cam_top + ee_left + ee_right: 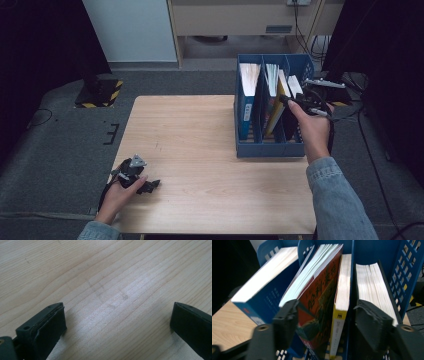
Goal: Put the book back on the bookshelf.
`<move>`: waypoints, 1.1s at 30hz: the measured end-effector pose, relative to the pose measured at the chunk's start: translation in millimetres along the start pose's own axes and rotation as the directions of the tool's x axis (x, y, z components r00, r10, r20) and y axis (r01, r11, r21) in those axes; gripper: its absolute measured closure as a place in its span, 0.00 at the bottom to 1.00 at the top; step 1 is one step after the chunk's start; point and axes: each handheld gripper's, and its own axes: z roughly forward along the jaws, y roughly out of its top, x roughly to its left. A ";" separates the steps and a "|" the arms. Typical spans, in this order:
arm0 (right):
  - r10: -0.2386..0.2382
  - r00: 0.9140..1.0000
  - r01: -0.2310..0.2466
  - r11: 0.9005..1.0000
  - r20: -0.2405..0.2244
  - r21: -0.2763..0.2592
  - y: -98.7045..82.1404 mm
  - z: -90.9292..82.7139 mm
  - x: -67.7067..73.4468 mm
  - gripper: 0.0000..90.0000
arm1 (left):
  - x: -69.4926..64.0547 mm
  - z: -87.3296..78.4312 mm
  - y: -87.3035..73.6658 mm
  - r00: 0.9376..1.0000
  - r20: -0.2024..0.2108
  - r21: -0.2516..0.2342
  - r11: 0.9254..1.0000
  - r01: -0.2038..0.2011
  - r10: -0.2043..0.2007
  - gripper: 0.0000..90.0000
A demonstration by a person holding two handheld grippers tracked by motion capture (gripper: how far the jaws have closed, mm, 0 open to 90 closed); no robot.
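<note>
Standing in the middle compartment of the blue file rack (375, 255), the red-covered book (319, 297) leans to one side with its page edges up, and the right gripper (325, 317) has its jaws spread on either side of it. No earlier look is on hand, so all that can be told is how they stand: one black pad sits close against the book's outer side, while the other pad is on the far side of the blue divider, in front of the dark-covered book (372, 285) in the next compartment. The pads do not press on the red cover; the grip is released. Between them, beside the red book, stands a yellow-spined book (342, 290).

Large yellow Chinese characters run down the red cover; they look like "哈利·波特", above a painted scene too dark to make out. The yellow spine carries a small dark mark near its lower end, too small to read. In the first compartment a blue book (265, 297) shows faint lines of writing and a pale label low on its spine, both illegible.

From the high view the rack (270, 150) stands at the far right of the wooden table (200, 150), and the right gripper (300, 102) hangs at its right end. The left gripper (145, 185) rests near the table's front left corner, its jaws spread wide over bare wood, grasping nothing.
</note>
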 end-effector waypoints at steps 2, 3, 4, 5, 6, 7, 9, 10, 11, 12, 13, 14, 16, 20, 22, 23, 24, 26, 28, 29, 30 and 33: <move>-0.020 1.000 0.020 1.000 -0.003 0.002 -4.1 -1.6 1.2 0.30 | -0.1 0.0 -0.1 1.000 0.000 0.000 1.000 0.000 0.000 0.00; -0.032 0.999 0.032 0.999 -0.005 0.002 -6.2 -2.3 1.9 0.28 | -0.1 0.0 -0.1 1.000 0.000 0.000 1.000 0.000 0.000 0.00; -0.043 0.999 0.043 0.999 -0.004 0.001 -8.4 -3.4 2.8 0.27 | -0.1 0.0 0.0 1.000 0.000 0.000 1.000 0.000 0.000 0.00; -0.056 0.998 0.056 0.998 0.001 -0.001 -11.0 -4.5 3.6 0.26 | -0.1 0.0 0.0 1.000 0.000 0.000 1.000 0.000 0.000 0.00; -0.063 0.998 0.063 0.998 -0.001 0.002 -13.0 -4.9 4.2 0.25 | -0.1 0.0 -0.1 1.000 0.000 0.000 1.000 0.000 0.000 0.00; -0.072 0.997 0.072 0.997 -0.001 0.006 -14.1 -5.1 4.6 0.24 | -0.1 0.0 -0.1 1.000 0.000 -0.001 1.000 0.000 0.000 0.00; -0.092 0.996 0.092 0.996 0.000 0.014 -16.9 -6.4 5.8 0.22 | -0.2 0.0 -0.2 1.000 0.000 -0.001 1.000 0.000 0.000 0.00; -0.092 0.996 0.092 0.996 -0.001 0.015 -17.8 -7.4 6.6 0.21 | -0.2 0.0 -0.2 1.000 0.000 -0.001 1.000 0.000 0.000 0.00; -0.101 0.995 0.101 0.995 -0.004 0.007 -19.7 -9.4 7.8 0.19 | -0.2 0.0 -0.1 1.000 0.000 -0.001 1.000 0.000 0.000 0.00; -0.103 0.995 0.103 0.995 -0.008 0.006 -20.7 -10.2 8.7 0.18 | -0.2 0.0 0.0 1.000 0.001 -0.001 1.000 0.000 0.000 0.00; -0.106 0.994 0.106 0.994 -0.013 0.006 -22.3 -11.1 10.0 0.17 | -0.2 0.0 -0.1 1.000 0.001 -0.001 1.000 0.000 0.000 0.00; -0.107 0.994 0.107 0.994 -0.020 0.005 -24.7 -11.8 11.9 0.15 | -0.2 0.0 -0.2 1.000 0.001 -0.002 1.000 0.000 0.000 0.00; -0.115 0.993 0.115 0.993 -0.027 0.008 -28.3 -12.3 15.1 0.11 | -0.4 0.0 -0.2 1.000 0.000 -0.002 1.000 0.000 0.000 0.00; -0.139 0.990 0.139 0.990 -0.024 0.013 -38.1 -11.7 23.4 0.08 | -0.5 -0.1 -0.2 1.000 0.000 0.001 1.000 0.000 0.000 0.00; -0.147 0.989 0.147 0.989 -0.017 0.015 -42.2 -12.0 26.9 0.08 | -0.5 -0.1 -0.2 1.000 0.000 0.000 1.000 0.000 0.000 0.00; -0.150 0.988 0.150 0.989 -0.028 0.014 -45.7 -12.4 28.6 0.07 | -0.5 0.0 -0.2 1.000 0.000 -0.001 1.000 0.000 0.000 0.00; -0.150 0.988 0.151 0.988 -0.032 0.012 -48.0 -12.8 29.8 0.07 | -0.5 -0.1 -0.2 1.000 -0.001 0.000 1.000 0.000 0.000 0.00; -0.160 0.987 0.160 0.987 -0.035 0.017 -51.9 -13.3 31.6 0.07 | -0.6 -0.1 -0.2 1.000 -0.001 0.000 1.000 0.001 -0.001 0.00; -0.160 0.986 0.161 0.987 -0.037 0.021 -56.1 -13.7 32.7 0.07 | -0.6 0.0 -0.4 1.000 0.000 -0.003 1.000 0.001 -0.001 0.00; -0.157 0.987 0.158 0.987 -0.044 0.023 -60.1 -14.3 33.2 0.07 | -0.6 0.0 -0.4 1.000 0.001 -0.003 1.000 0.001 -0.001 0.00; -0.156 0.987 0.157 0.987 -0.045 0.025 -62.3 -14.3 33.6 0.07 | -0.5 0.1 -0.5 1.000 0.002 -0.004 1.000 0.000 0.000 0.00; -0.146 0.987 0.148 0.988 -0.064 0.032 -73.2 -16.4 36.9 0.07 | -0.6 0.1 -1.1 1.000 0.001 -0.010 1.000 0.000 0.000 0.00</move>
